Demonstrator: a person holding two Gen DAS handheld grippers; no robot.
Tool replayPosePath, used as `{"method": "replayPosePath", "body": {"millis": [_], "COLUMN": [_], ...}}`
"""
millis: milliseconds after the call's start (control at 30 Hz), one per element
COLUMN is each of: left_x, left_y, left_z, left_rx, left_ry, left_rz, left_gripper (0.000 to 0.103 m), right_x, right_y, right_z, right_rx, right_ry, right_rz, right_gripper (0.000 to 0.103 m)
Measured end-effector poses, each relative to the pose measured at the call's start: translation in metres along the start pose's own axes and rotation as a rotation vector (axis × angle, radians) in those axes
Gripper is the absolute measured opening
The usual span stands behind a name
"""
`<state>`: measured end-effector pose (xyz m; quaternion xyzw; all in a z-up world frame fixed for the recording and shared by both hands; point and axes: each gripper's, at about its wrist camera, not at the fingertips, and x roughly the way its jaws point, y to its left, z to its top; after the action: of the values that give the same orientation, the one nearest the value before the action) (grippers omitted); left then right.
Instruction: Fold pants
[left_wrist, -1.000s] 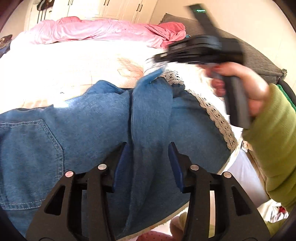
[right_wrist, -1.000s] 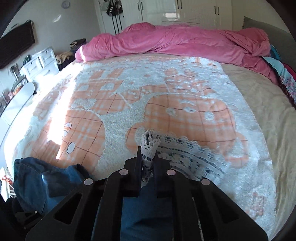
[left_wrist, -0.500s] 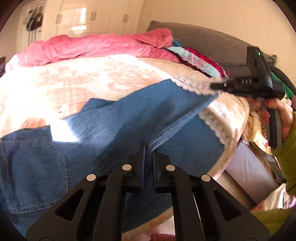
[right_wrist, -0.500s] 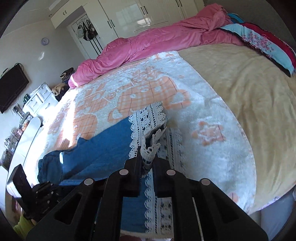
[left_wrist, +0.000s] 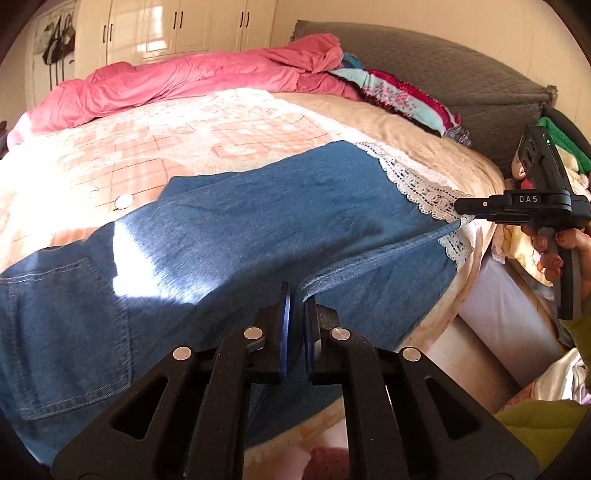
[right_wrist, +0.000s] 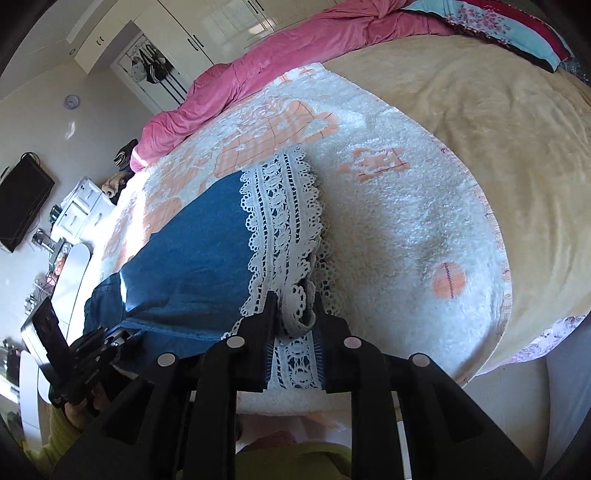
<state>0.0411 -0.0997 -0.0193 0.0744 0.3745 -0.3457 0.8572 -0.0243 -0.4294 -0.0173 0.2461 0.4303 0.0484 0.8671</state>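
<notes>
Left gripper (left_wrist: 295, 306): seen at 6 o'clock in the left wrist view, its jaws drawn nearly together on a raised fold of denim at the near edge of the pants; the fold was pinched between the blue pads.

Right gripper (right_wrist: 293, 314): seen at 6 o'clock in the right wrist view, its jaws set narrowly apart, with a bunch of white lace trim (right_wrist: 284, 236) gathered between them; whether the lace was actually clamped could not be told. In the left wrist view the same tool was found at 3 o'clock, its tip touching the lace at the leg end.

Pants (left_wrist: 229, 236): blue denim, laid flat along the near edge of the bed, spread from 8 o'clock to 3 o'clock in the left wrist view. A back pocket (left_wrist: 70, 332) was shown at 8 o'clock, and the lace-trimmed leg end at 2 o'clock. A patch of sunlight was cast across the middle of the denim.

Blanket (right_wrist: 399, 229): white and fluffy with peach check patches, lying under the pants and reaching toward 12 o'clock in the right wrist view.

Beige cover (right_wrist: 480, 110): spread beyond the blanket, toward 1 o'clock in the right wrist view.

Pink duvet (left_wrist: 192, 77): bunched along the far side of the bed, at 11 to 12 o'clock in the left wrist view.

Grey headboard (left_wrist: 443, 70): set behind the bedding at 1 o'clock in the left wrist view.

Wardrobe doors (left_wrist: 177, 29): standing farthest away, at 12 o'clock in the left wrist view.
</notes>
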Motion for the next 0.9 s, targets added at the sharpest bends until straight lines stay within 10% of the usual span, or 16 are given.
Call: {"method": "replayPosePath", "body": {"millis": [533, 600, 900], "left_x": [0.003, 0.001, -0.059], "left_y": [-0.008, -0.006, 0.024], "left_z": [-0.021, -0.022, -0.034], "left_rx": [0.086, 0.081, -0.05], "left_ry": [0.172, 0.169, 0.046], "left_rz": [0.028, 0.02, 0.061], "left_gripper": [0.004, 0.005, 0.048], "right_x": [0.011, 0.007, -0.012], "right_y": [-0.013, -0.014, 0.042], "right_z": [-0.029, -0.028, -0.028], "right_rx": [-0.053, -0.053, -0.331], "right_ry": [0.054, 0.055, -0.034], "right_rz": [-0.066, -0.097, -0.067], "right_gripper": [0.012, 0.032, 0.041]}}
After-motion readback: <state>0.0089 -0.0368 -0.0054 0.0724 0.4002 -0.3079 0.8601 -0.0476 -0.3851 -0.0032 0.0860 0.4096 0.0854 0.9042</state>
